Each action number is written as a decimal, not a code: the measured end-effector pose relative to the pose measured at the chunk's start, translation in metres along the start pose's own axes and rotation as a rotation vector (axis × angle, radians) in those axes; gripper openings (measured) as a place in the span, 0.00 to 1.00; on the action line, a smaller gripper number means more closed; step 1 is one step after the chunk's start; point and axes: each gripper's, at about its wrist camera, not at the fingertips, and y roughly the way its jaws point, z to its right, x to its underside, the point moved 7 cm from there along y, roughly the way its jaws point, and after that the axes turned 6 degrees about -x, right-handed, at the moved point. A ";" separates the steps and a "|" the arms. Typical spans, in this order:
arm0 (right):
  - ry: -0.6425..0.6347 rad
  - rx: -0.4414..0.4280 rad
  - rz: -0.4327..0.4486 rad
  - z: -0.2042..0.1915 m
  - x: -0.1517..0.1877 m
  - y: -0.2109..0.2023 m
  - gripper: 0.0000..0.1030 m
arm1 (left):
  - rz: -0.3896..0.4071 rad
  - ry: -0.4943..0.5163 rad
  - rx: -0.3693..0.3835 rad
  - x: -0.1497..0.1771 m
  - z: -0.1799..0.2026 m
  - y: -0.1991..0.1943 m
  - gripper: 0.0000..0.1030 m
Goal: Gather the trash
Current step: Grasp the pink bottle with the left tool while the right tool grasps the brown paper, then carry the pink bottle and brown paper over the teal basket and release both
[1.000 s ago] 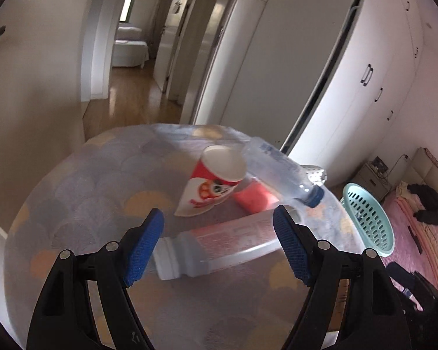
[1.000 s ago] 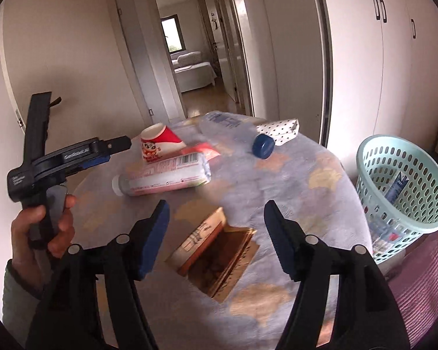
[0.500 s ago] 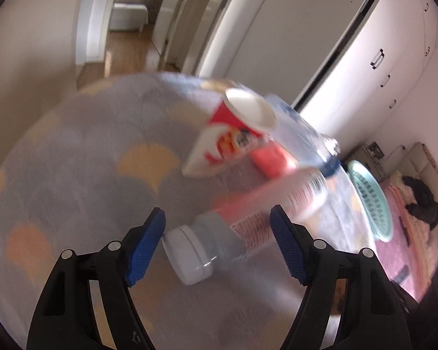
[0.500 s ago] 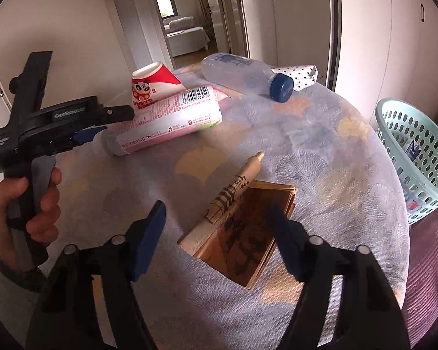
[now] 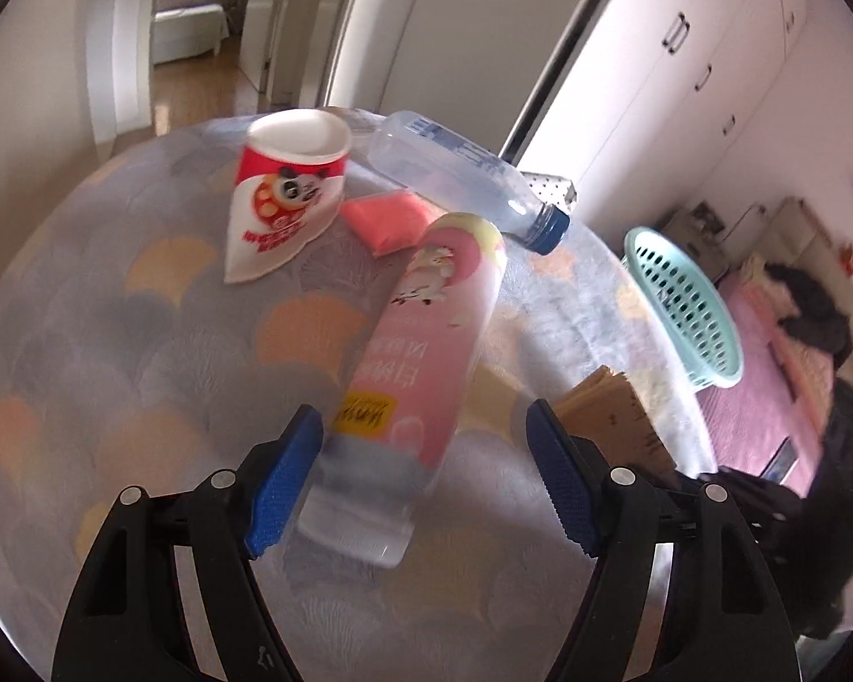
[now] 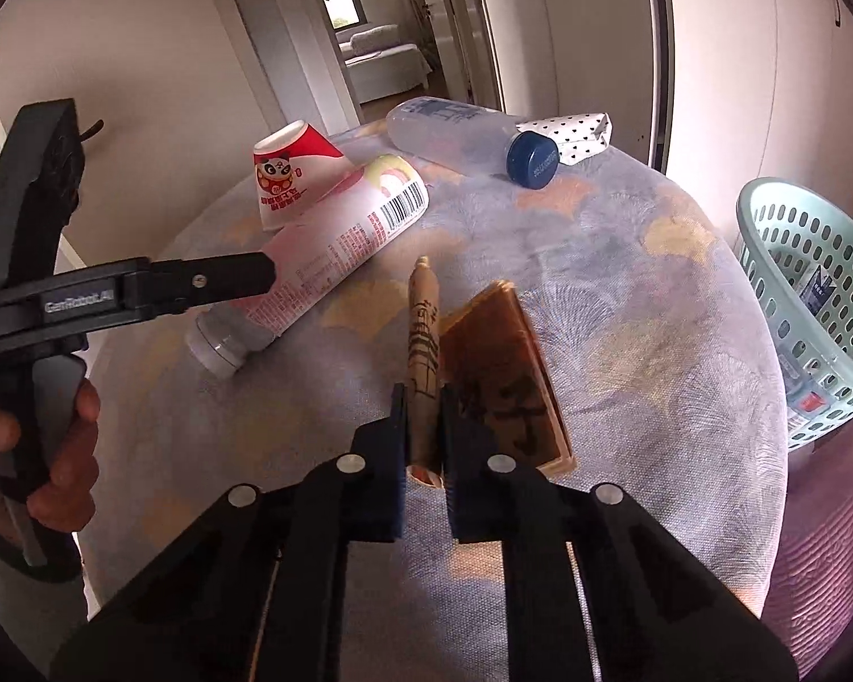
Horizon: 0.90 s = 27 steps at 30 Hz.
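Note:
My left gripper (image 5: pixel 421 483) is open, its blue pads either side of the neck end of a pink plastic bottle (image 5: pixel 421 352) lying on the round table; the bottle also shows in the right wrist view (image 6: pixel 324 267). My right gripper (image 6: pixel 423 426) is shut on the raised flap of a brown cardboard box (image 6: pixel 500 375) lying flat on the table. A red and white paper cup (image 5: pixel 284 193), a clear bottle with a blue cap (image 5: pixel 466 176) and a pink packet (image 5: pixel 386 219) lie further back.
A mint green basket (image 6: pixel 813 295) with some trash in it stands on the floor to the table's right. A white dotted packet (image 6: pixel 574 133) lies behind the clear bottle. The table has a patterned cloth (image 6: pixel 625 261). White cupboards stand behind.
My right gripper has moved down and shut on the cardboard box flap. My left gripper has swung round so the pink bottle points away between its open pads.

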 end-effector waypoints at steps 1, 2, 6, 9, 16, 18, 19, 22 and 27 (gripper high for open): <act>-0.002 -0.006 0.005 0.001 0.000 -0.002 0.07 | -0.004 0.023 -0.030 -0.001 0.003 0.003 0.68; -0.004 -0.013 0.010 0.002 -0.001 -0.005 0.07 | -0.009 0.042 -0.058 -0.002 0.005 0.007 0.67; -0.014 -0.016 0.030 0.005 -0.005 -0.014 0.07 | -0.033 0.084 -0.126 -0.003 0.010 0.018 0.52; -0.017 -0.016 0.050 0.009 -0.010 -0.023 0.06 | -0.049 0.094 -0.134 -0.001 0.014 0.021 0.50; -0.020 -0.001 0.093 0.017 -0.019 -0.041 0.06 | -0.080 0.056 -0.037 0.004 0.036 0.026 0.46; -0.021 0.009 0.110 0.021 -0.022 -0.047 0.06 | -0.061 0.037 -0.006 0.005 0.044 0.024 0.45; -0.022 0.014 0.119 0.023 -0.024 -0.050 0.06 | -0.045 0.034 0.000 0.005 0.048 0.021 0.45; -0.025 0.034 0.151 0.030 -0.030 -0.062 0.06 | -0.005 0.029 0.023 0.004 0.063 0.015 0.45; 0.001 0.056 0.206 0.048 -0.042 -0.082 0.06 | 0.052 0.032 0.074 -0.006 0.090 0.002 0.44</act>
